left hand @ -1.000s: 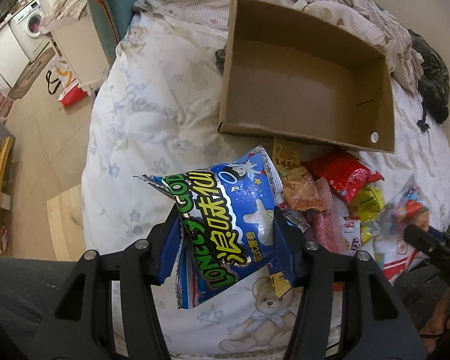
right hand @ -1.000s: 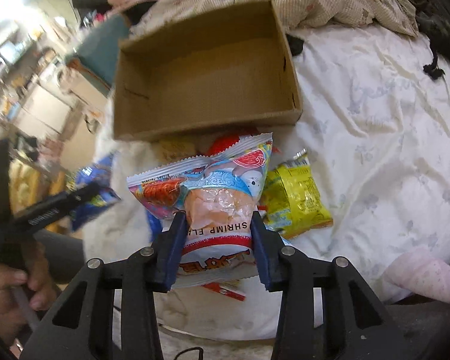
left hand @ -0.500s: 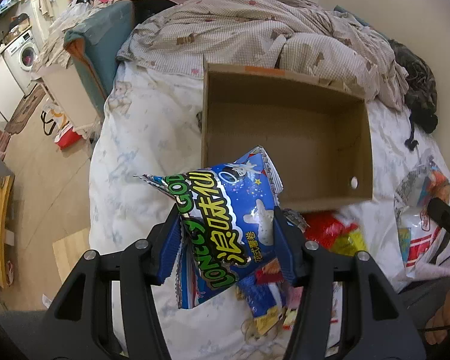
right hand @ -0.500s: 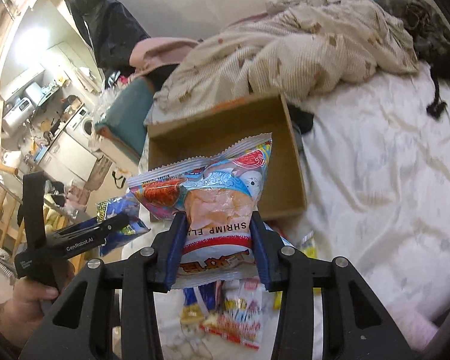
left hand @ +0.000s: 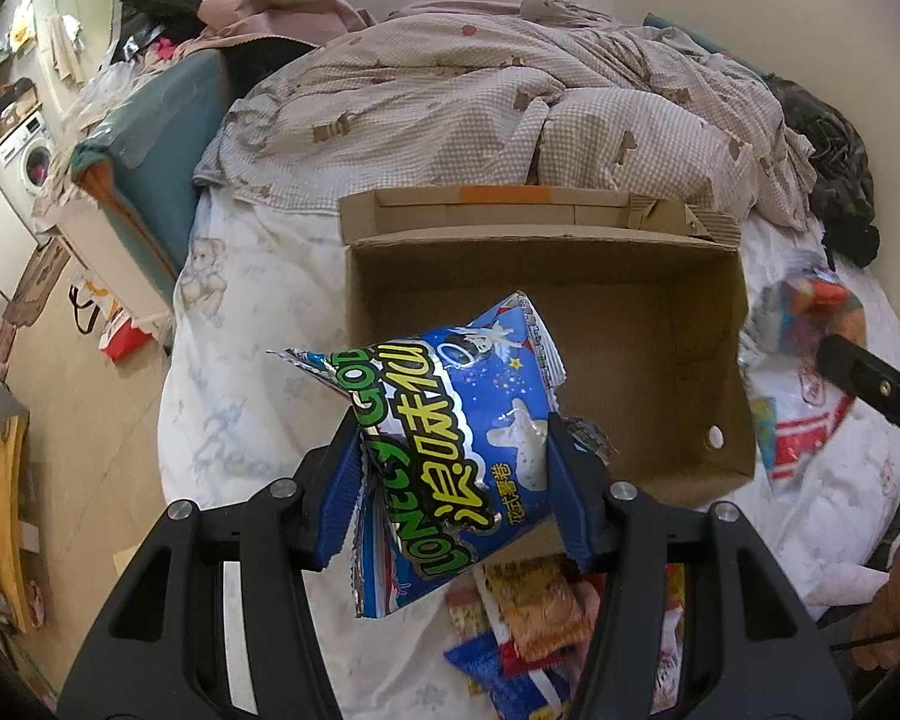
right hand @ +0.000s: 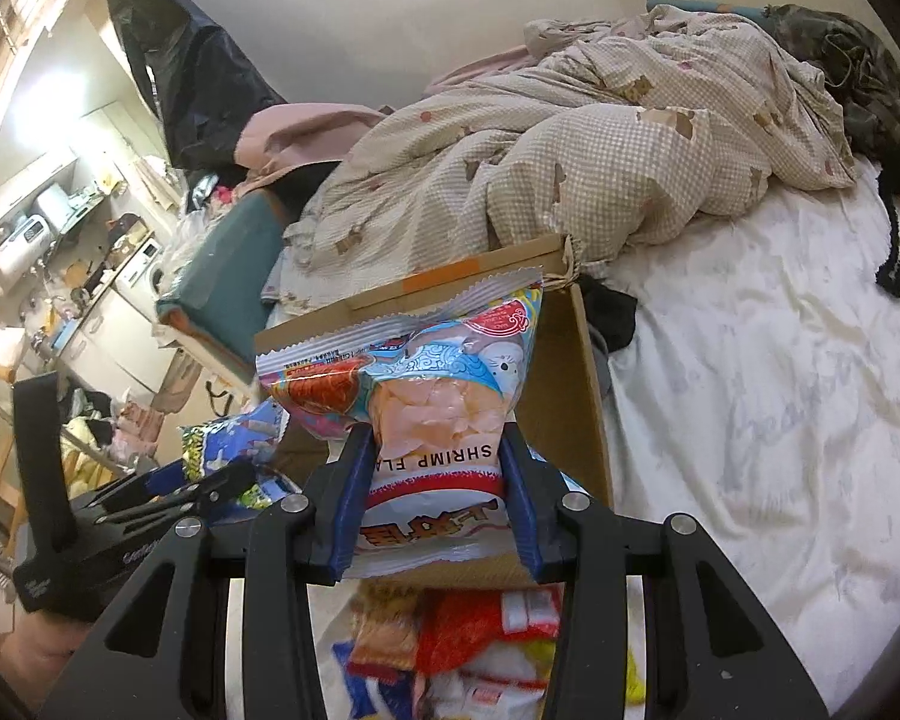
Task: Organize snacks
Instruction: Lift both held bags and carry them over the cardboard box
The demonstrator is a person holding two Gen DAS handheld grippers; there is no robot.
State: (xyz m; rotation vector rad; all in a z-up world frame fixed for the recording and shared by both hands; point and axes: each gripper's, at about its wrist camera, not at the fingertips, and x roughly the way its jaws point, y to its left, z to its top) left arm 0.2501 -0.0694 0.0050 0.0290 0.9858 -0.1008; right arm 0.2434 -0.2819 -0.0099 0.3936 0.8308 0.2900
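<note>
- The blue snack bag [left hand: 450, 450], green lettering across its front, is clamped in my left gripper [left hand: 453, 492]; both blue pads press into its sides, jaws partly closed around it, and it hangs above the near edge of the cardboard box [left hand: 648, 324].
- The shrimp-flavour bag [right hand: 426, 414], pink chips showing through its clear window, is pinched the same way in my right gripper [right hand: 432, 498], held up in front of that box's near wall.
- The box sits open on the bed [right hand: 750, 390], its inside bare where I can see it, with an orange tape strip on the far flap.
- Just under both grippers lies a loose pile of snacks [left hand: 528, 606]: red, yellow, orange and blue packets on the white sheet.
- Behind the box a checked quilt [left hand: 480, 102] is bunched up, dark clothing beside it at the bed's far corner.
- Off the bed's left side I see a teal cushion [left hand: 150, 138] and a washing machine [left hand: 27, 150] by the floor.
</note>
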